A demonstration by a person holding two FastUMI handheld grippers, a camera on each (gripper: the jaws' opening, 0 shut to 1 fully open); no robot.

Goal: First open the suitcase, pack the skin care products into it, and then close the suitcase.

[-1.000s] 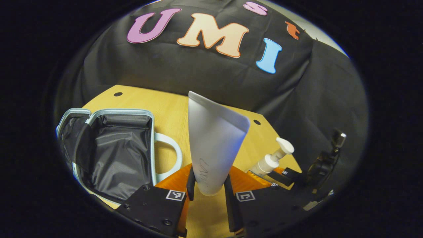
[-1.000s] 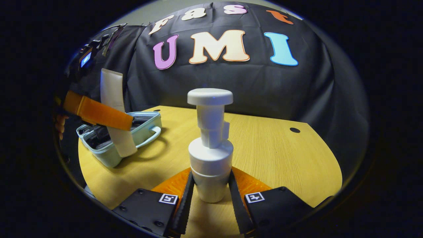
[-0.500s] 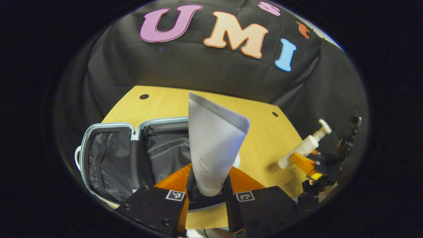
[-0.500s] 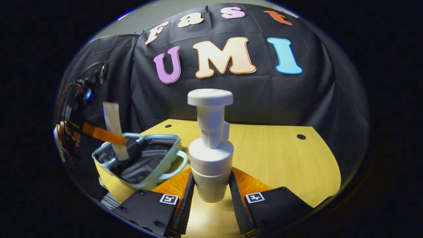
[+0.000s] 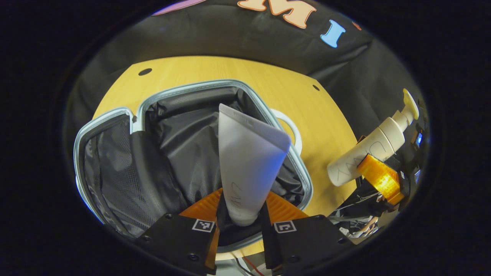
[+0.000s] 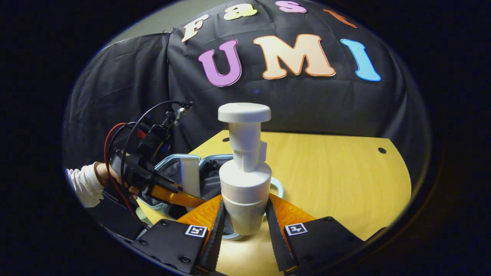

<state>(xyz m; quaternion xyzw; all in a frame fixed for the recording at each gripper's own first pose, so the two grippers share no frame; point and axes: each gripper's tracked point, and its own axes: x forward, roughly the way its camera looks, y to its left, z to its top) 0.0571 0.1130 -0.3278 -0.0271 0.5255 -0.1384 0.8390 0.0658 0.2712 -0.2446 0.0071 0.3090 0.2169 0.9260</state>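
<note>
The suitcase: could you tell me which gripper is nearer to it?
Left. The left gripper holds the tube over the open suitcase; the right gripper, holding the pump bottle, is off to its side.

tube: dark handwritten mark, not legible | pump bottle: handwritten letters, not legible | gripper plates: square coded markers, no text

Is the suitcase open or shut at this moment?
Open. In the left gripper view the suitcase lies spread flat on the table, its dark lining exposed, with nothing visible inside.
</note>
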